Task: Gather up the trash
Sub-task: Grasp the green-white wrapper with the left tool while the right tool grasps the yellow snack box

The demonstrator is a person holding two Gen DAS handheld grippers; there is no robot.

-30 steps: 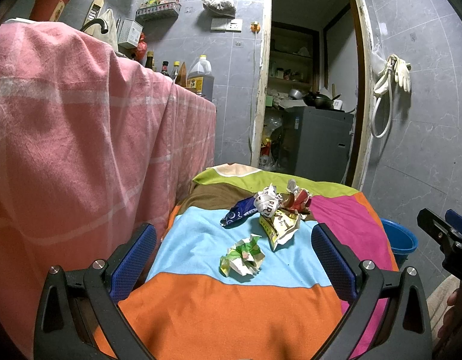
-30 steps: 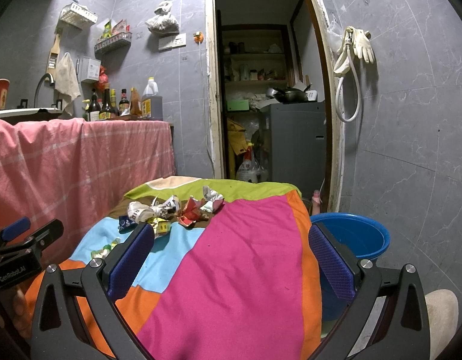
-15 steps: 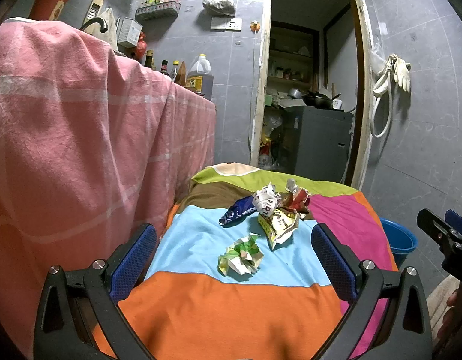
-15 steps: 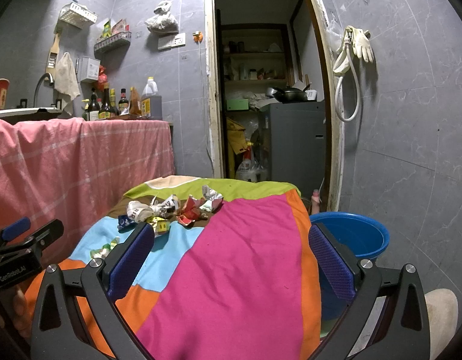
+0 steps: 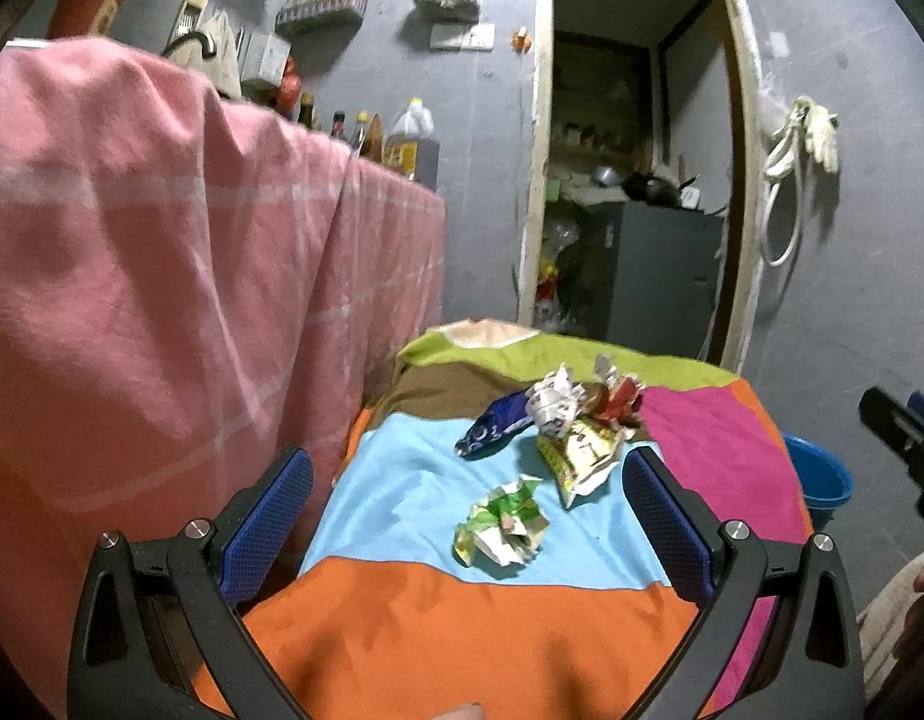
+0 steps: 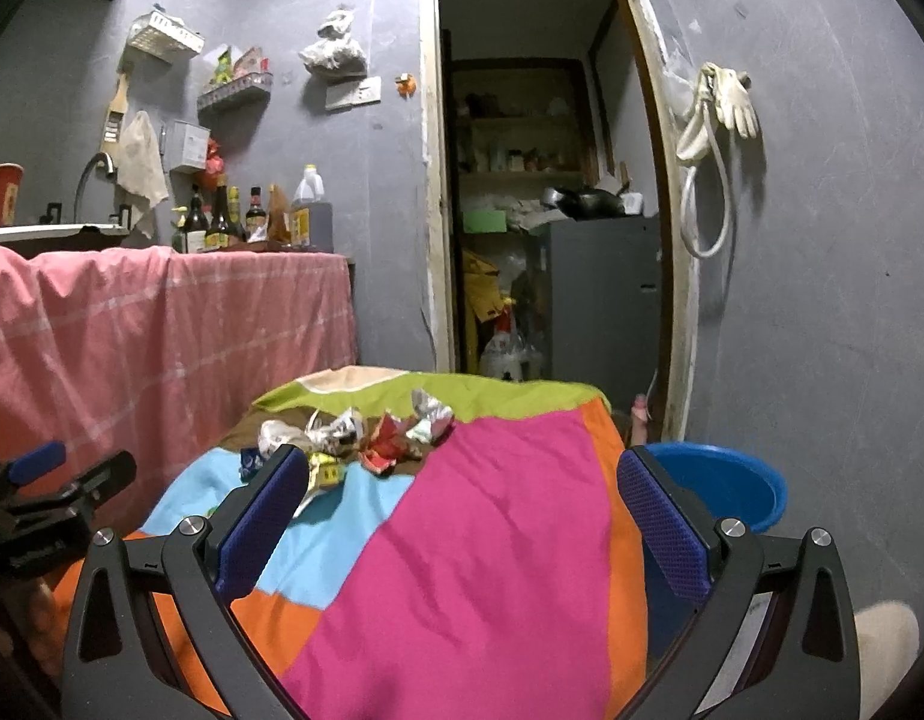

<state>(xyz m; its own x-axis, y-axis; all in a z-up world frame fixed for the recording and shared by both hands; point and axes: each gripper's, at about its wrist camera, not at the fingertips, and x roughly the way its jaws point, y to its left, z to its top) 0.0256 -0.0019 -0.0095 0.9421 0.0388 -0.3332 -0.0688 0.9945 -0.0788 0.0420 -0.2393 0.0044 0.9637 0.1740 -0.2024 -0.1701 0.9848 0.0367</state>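
Note:
Several crumpled wrappers lie on a table under a colourful patchwork cloth point(image 5: 414, 618). A green-and-white wrapper point(image 5: 503, 523) lies nearest on the light-blue patch. Beyond it lie a yellow wrapper point(image 5: 582, 457), a dark blue wrapper point(image 5: 492, 423), a white one point(image 5: 552, 402) and a red one point(image 5: 618, 397). My left gripper point(image 5: 468, 516) is open and empty, held above the cloth with the green wrapper between its fingers' line. My right gripper point(image 6: 462, 516) is open and empty over the pink patch; the wrapper pile point(image 6: 366, 438) lies ahead to its left.
A blue basin point(image 6: 720, 492) stands on the floor right of the table; it also shows in the left wrist view point(image 5: 819, 477). A counter draped in pink cloth point(image 5: 162, 276) with bottles point(image 6: 222, 222) rises on the left. A doorway point(image 6: 546, 210) opens behind the table.
My left gripper has shifted a little to the left and forward, so the wrappers sit further right and nearer in its view. My right gripper has barely moved.

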